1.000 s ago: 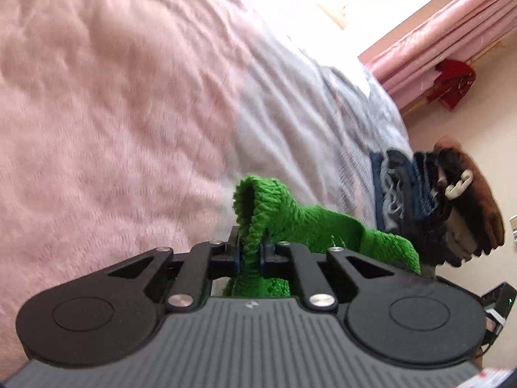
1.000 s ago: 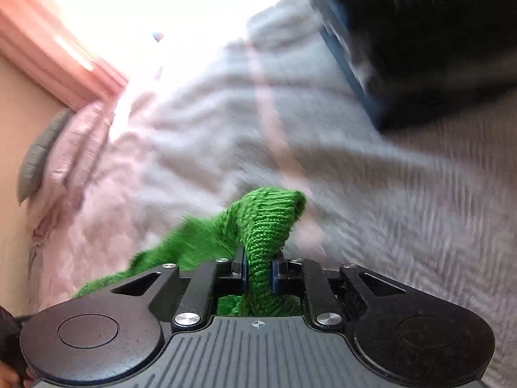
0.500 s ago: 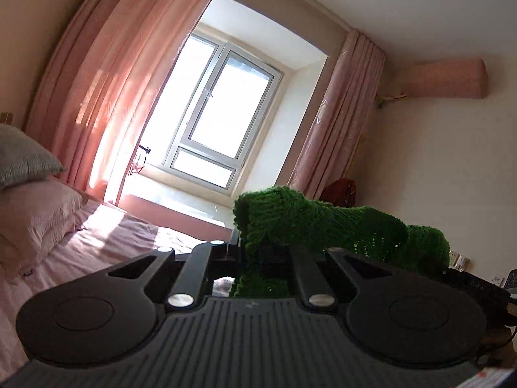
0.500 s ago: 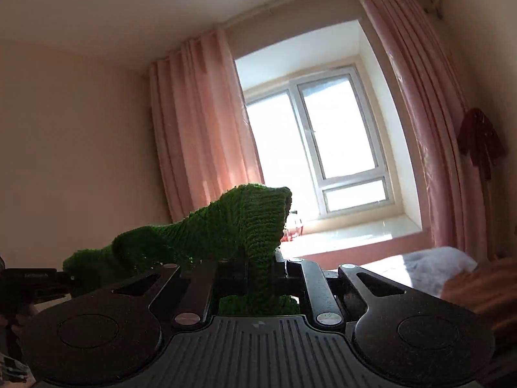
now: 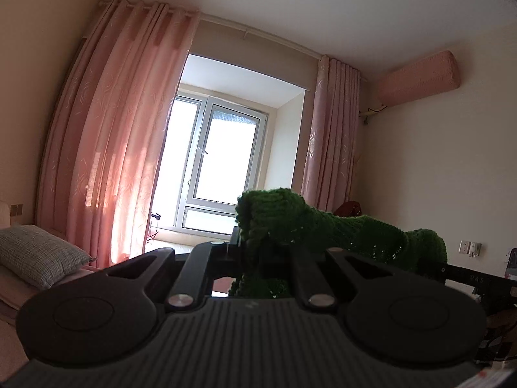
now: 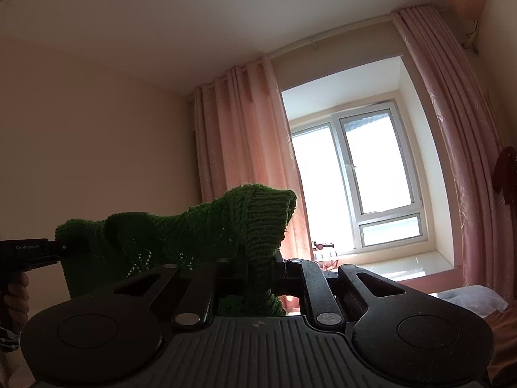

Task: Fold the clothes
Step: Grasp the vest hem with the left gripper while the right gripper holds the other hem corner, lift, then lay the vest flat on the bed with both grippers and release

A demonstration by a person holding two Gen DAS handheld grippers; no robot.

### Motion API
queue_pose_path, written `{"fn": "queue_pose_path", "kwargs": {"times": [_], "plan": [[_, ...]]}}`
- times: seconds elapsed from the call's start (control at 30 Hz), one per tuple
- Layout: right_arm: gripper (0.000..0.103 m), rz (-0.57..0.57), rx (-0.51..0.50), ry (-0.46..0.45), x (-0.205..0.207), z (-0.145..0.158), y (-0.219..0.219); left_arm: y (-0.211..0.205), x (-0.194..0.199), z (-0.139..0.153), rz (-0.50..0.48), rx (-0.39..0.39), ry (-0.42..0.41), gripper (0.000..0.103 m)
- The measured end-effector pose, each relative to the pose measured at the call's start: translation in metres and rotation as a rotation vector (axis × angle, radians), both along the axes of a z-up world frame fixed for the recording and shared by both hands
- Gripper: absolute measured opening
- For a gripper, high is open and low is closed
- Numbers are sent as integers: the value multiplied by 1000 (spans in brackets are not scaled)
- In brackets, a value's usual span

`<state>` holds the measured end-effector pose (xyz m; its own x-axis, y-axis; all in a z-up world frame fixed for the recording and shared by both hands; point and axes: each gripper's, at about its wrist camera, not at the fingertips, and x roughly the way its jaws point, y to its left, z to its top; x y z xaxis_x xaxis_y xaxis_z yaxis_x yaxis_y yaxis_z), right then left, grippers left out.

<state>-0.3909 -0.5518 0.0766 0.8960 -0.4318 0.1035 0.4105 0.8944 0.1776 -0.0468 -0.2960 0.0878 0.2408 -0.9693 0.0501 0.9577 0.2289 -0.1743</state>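
Observation:
A green knitted garment (image 5: 339, 229) is stretched in the air between both grippers. My left gripper (image 5: 255, 252) is shut on one ribbed end of it, and the knit runs off to the right toward the other tool. In the right wrist view my right gripper (image 6: 261, 265) is shut on the other ribbed end of the green garment (image 6: 200, 229), which sags leftward to the left tool (image 6: 29, 252), held by a hand (image 6: 14, 294). Both grippers point level toward the window. The lower part of the garment hangs hidden below the gripper bodies.
Pink curtains (image 5: 129, 148) frame a bright window (image 5: 223, 174) ahead. A grey pillow (image 5: 35, 255) lies on the bed at lower left. A covered air conditioner (image 5: 420, 79) hangs on the right wall. A pile of bedding (image 6: 475, 297) shows at lower right.
Both grippers rose from the bed with the green garment and tipped up from facing the bedspread to facing the window. The folded clothes pile has left view.

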Motion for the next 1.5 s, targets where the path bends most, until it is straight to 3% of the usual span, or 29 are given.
{"fn": "queue_pose_path", "kwargs": {"times": [0.13,0.27,0.33,0.37,0.4,0.43,0.57,0.63,0.73,0.87,0.93,1.03,1.17,1.27,1.3,1.33,1.4,1.5], "plan": [[8,-1,85,85,53,-14,-31,-52,55,-30,-1,112,72,6],[10,-54,201,232,119,-62,-85,-133,129,-100,9,292,191,8],[24,-90,316,376,161,-95,-120,-172,166,-148,68,421,276,23],[40,-131,380,450,176,-116,-140,-185,183,-173,85,483,313,27],[51,-172,432,489,184,-134,-153,-193,197,-195,123,536,320,29],[53,-199,490,522,181,-157,-165,-197,205,-214,177,590,314,29],[54,-225,667,536,138,-221,-171,-147,226,-286,216,720,395,30],[54,-234,763,572,111,-255,-165,-92,217,-324,224,799,456,31],[54,-241,949,622,38,-314,-108,-27,188,-374,231,904,551,34],[54,-221,1184,682,-9,-377,-36,32,138,-416,221,1019,699,43],[54,-201,1269,687,-21,-399,-9,47,116,-432,202,1054,740,47],[54,-205,1325,717,-24,-417,20,53,85,-445,176,1113,737,50],[54,-207,1361,619,-26,-435,27,55,72,-462,169,1127,780,50],[54,-219,1362,559,-23,-444,28,51,68,-474,147,1113,821,35],[35,-219,1362,546,-21,-446,29,51,66,-474,146,1113,802,14],[8,-202,1370,559,-17,-447,30,51,66,-473,127,1109,788,9],[3,-183,1320,564,-13,-434,34,59,72,-457,106,1052,774,8],[2,-64,1236,460,-24,-394,47,89,84,-418,78,909,725,7]]}}
